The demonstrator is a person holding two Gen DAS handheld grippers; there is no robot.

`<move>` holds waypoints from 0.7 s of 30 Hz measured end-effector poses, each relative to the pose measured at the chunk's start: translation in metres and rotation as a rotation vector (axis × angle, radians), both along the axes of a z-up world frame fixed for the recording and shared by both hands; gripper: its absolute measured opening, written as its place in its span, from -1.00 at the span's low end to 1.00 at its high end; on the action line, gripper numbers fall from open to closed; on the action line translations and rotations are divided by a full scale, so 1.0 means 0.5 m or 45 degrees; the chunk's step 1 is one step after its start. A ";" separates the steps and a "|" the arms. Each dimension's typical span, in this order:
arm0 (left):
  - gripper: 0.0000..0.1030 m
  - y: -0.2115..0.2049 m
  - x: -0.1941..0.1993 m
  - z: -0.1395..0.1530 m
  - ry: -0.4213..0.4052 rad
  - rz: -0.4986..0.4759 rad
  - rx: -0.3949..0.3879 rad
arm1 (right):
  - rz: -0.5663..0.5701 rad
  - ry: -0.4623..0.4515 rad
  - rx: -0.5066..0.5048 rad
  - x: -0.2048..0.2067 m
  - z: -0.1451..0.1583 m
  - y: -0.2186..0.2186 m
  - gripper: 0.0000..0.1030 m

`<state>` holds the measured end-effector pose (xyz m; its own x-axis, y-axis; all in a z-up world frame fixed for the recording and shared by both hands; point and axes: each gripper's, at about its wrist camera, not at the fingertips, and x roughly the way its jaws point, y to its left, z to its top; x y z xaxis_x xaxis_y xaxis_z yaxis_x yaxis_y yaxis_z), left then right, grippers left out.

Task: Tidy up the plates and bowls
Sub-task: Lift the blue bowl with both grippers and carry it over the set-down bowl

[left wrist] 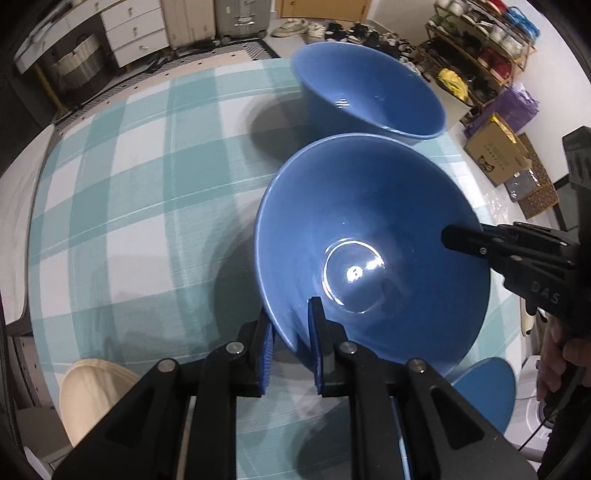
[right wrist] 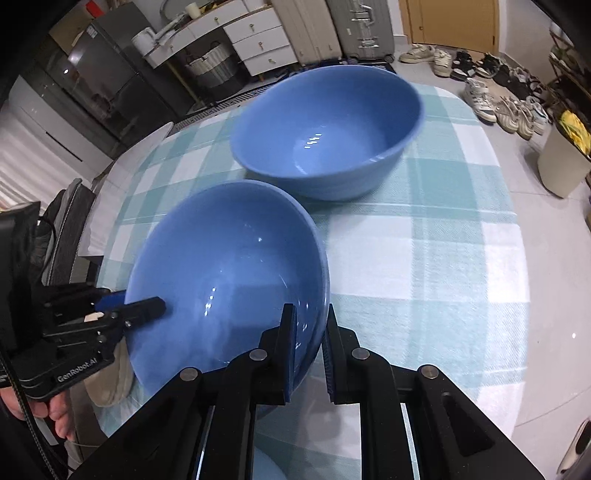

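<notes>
**Two grippers, one blue bowl held by its rim**

Here both grippers point steeply down at the table from opposite sides of the same dish. The left gripper (left wrist: 291, 354) comes in at the near rim in the left wrist view, and the right gripper (right wrist: 310, 354) reaches the opposite edge; in the right wrist view a hand (right wrist: 48, 410) shows beneath the left tool's black body.

The table (left wrist: 129, 192) wears a cloth of teal and white checks. A second blue bowl (right wrist: 328, 136) sits upright on it, just beyond the held one and apart from it. A cream plate (left wrist: 92, 391) lies at the table's near left corner in the left wrist view, and a blue plate (left wrist: 487, 391) peeks out below the held bowl. Around the table the room is cluttered: white drawers (right wrist: 258, 40), a grey suitcase (right wrist: 362, 26), shoes (right wrist: 487, 99) scattered on the floor, a shoe rack (left wrist: 480, 48) and a cardboard box (left wrist: 495, 151).

The held blue bowl (left wrist: 373, 251) is tilted, its inside facing the cameras. Each gripper is nearly closed, one blue pad inside the wall and the other outside, clamping the thin rim. The left pads (left wrist: 316, 347) bite the edge nearest that camera; the right pads (right wrist: 291, 354) do likewise on their side.
</notes>
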<state>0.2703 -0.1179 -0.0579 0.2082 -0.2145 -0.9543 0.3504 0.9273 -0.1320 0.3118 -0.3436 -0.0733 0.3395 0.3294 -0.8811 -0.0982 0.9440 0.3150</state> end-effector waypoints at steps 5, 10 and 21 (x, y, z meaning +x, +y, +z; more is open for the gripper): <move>-0.73 0.029 -0.002 0.000 -0.021 0.031 0.010 | 0.050 -0.008 -0.026 0.005 0.001 0.039 -0.74; -0.73 0.041 -0.001 -0.004 -0.016 0.029 -0.006 | 0.050 -0.001 -0.022 0.017 -0.002 0.048 -0.74; -0.71 0.052 0.005 -0.016 0.010 0.036 -0.046 | 0.059 -0.023 -0.122 0.021 0.000 0.080 -0.74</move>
